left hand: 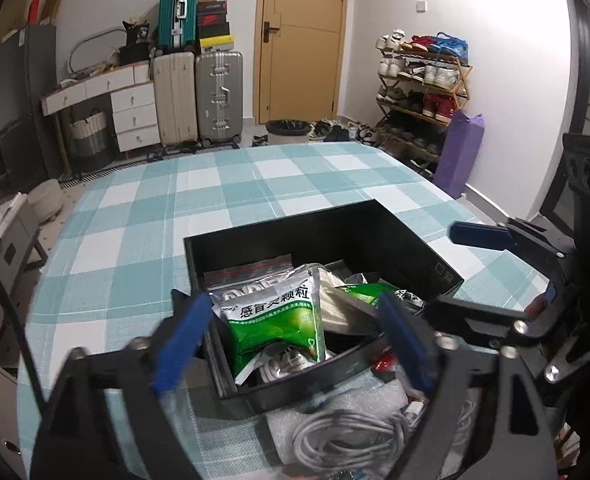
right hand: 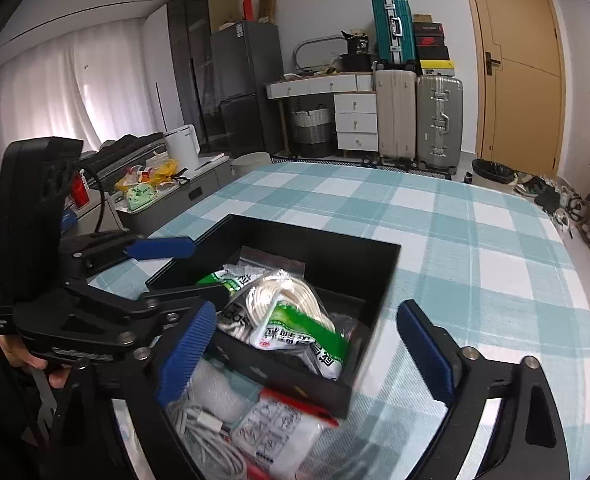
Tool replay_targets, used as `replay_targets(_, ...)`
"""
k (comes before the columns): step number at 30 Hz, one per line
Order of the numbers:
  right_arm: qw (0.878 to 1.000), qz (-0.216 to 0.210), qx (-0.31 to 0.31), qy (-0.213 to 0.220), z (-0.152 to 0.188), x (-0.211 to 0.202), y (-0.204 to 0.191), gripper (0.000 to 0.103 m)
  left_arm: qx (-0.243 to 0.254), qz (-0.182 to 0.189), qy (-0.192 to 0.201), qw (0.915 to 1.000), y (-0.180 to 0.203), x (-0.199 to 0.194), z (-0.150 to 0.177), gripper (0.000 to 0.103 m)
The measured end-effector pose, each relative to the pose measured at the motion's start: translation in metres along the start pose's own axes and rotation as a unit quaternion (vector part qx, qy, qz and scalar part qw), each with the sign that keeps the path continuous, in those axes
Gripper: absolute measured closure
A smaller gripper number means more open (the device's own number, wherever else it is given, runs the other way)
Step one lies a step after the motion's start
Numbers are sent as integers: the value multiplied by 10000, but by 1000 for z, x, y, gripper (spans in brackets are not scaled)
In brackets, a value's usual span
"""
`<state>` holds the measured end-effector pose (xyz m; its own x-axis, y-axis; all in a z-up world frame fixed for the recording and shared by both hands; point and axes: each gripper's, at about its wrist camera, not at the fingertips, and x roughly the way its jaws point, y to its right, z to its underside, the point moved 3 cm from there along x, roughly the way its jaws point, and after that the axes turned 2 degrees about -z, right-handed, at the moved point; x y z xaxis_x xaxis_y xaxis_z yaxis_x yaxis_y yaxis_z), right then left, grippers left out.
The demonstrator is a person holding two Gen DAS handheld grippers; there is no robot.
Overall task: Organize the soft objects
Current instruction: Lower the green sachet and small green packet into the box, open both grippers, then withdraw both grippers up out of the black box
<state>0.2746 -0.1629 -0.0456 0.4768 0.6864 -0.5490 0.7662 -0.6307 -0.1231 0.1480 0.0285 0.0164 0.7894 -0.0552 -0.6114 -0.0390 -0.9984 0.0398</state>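
Observation:
A black open box (left hand: pixel 359 224) (right hand: pixel 335 252) sits on the checked tablecloth and holds soft packets: a green medicine bag (left hand: pixel 279 320) (right hand: pixel 307 332), a red-zip clear bag (left hand: pixel 247 270) (right hand: pixel 273 258) and a bagged cable coil (right hand: pixel 283 300). My left gripper (left hand: pixel 291 344) is open and empty above the box's near edge. My right gripper (right hand: pixel 315 352) is open and empty over the box's near corner. It also shows in the left wrist view (left hand: pixel 483 236). In front of the box lie a grey cable bundle (left hand: pixel 347 436) (right hand: pixel 211 440) and a printed packet (right hand: pixel 275 428).
The table (left hand: pixel 215 200) (right hand: pixel 475 240) carries a teal and white checked cloth. Beyond it stand suitcases (left hand: pixel 199 92) (right hand: pixel 419 116), a white drawer desk (left hand: pixel 131 116), a shoe rack (left hand: pixel 423 92), a bin (left hand: pixel 287 130) and a wooden door (left hand: pixel 299 40).

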Motion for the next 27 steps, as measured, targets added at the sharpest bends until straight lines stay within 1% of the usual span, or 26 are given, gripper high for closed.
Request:
replay_targets(1, 10000, 20, 25, -23, 2, -3, 1, 1, -5, -66, 41, 10000, 0, -4, 0, 0)
replay_targets(4, 9999, 88, 79, -12, 7, -14, 4, 1, -50, -92, 65, 9999, -3, -13, 4, 0)
replay_targets(6, 9997, 161, 189, 76, 12, -25, 7, 1, -96, -76, 74, 9999, -7, -19, 10, 0)
replay_targets(9, 9991, 175, 358, 124, 21, -36, 10, 1, -196, -173, 51, 9996, -11, -28, 22, 0)
replay_targets(12, 9988, 221, 410, 153, 30, -43, 9, 1, -288, -192, 28, 9994, -14, -35, 33, 0)
replay_targets(17, 9991, 217, 335, 108, 47, -49, -2, 1, -435, -319, 46, 9985, -16, -43, 50, 0)
replay_targets(20, 9990, 212, 392, 80, 54, -49, -6, 1, -558, -339, 46, 9979, -18, -47, 60, 0)
replay_targets(27, 9989, 257, 386, 80, 64, -55, -13, 1, -581, -432, 79, 9973, -16, -54, 73, 0)
